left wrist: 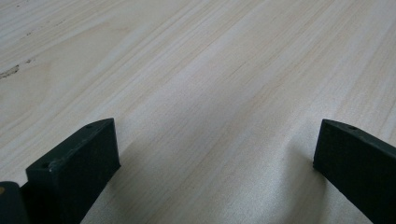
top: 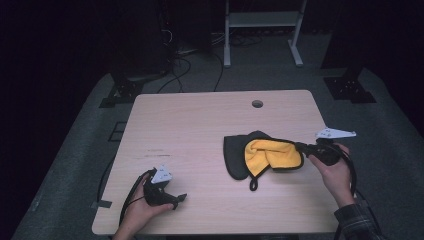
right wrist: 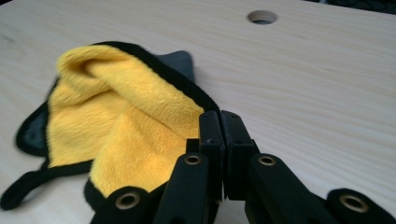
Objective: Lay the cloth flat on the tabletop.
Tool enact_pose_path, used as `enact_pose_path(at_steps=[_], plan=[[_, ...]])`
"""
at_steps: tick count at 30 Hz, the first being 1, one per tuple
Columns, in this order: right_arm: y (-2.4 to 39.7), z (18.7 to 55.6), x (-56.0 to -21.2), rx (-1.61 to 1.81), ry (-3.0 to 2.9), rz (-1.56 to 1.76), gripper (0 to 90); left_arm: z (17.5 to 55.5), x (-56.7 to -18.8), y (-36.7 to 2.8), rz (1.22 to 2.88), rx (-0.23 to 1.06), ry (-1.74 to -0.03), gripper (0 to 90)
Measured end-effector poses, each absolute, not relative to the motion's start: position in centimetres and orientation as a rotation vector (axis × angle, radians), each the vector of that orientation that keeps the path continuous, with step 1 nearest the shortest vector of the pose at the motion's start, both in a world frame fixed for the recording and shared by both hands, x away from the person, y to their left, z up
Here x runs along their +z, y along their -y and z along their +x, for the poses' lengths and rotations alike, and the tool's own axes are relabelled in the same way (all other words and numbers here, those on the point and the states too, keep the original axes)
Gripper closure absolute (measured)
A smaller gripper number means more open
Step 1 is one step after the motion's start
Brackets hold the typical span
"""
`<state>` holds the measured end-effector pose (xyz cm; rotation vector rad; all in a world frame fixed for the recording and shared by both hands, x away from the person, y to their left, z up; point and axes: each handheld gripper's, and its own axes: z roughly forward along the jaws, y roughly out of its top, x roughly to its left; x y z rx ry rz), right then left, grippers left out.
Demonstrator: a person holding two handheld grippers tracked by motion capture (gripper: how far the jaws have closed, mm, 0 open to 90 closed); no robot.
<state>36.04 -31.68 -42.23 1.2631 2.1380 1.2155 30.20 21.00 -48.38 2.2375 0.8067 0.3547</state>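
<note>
On the pale wood tabletop [top: 200, 125] lies a microfibre cloth [top: 270, 152], yellow plush on one face and dark grey on the other, edged in black with a small black hanging loop [top: 254, 184] at its near corner. It sits right of centre, partly folded so the yellow face turns up over the grey. The right tongs [top: 301, 147] come in from the right edge and are clamped on the cloth's black-bound right hem; in the right gripper view [right wrist: 219, 122] the 2 jaws are pressed together, with the yellow pile bunched just to their left and the hem caught between them. That corner is lifted slightly off the wood while the rest of the cloth rests flat. A round cable hole [top: 257, 104] lies beyond the cloth, well apart from it. The left tongs [top: 177, 199] rest low near the front left of the tabletop, well apart from the cloth; the left gripper view shows their jaws standing wide over bare wood grain with nothing between them.
</note>
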Motion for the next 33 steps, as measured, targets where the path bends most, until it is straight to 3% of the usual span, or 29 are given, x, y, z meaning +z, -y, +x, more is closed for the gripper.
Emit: enact_pose_path(at_steps=[12, 14, 15, 17, 18, 19, 23, 33], plan=[[35.5, 38.9, -44.6, 1.097, -2.088, 1.41, 87.3, 30.2, -48.3, -21.1, 2.234, 0.356, -0.81, 0.0], [35.6, 38.9, -44.8, 1.092, -2.092, 1.417, 86.8, 30.2, -48.3, -21.2, 2.232, 0.361, -0.814, 5.6], [35.6, 39.0, -45.0, 1.096, -2.097, 1.42, 84.1, 30.2, -48.1, -21.3, 2.228, 0.362, -0.816, 5.6], [35.5, 38.8, -45.0, 1.1, -2.094, 1.405, 64.1, 30.3, -47.9, -21.6, 2.205, 0.332, -0.832, 11.5], [35.5, 38.8, -45.0, 1.1, -2.094, 1.405, 64.1, 30.3, -47.9, -21.6, 2.205, 0.332, -0.832, 12.6], [35.3, 38.5, -44.7, 1.114, -2.089, 1.387, 56.5, 30.2, -47.6, -21.6, 2.193, 0.339, -0.827, 13.6], [34.6, 37.1, -44.1, 1.121, -2.094, 1.331, 53.8, 29.9, -46.8, -20.9, 2.164, 0.334, -0.805, 21.3], [33.1, 35.5, -44.2, 1.124, -2.154, 1.28, 50.9, 30.7, -45.6, -13.8, 2.151, 0.245, -0.648, 23.8]])
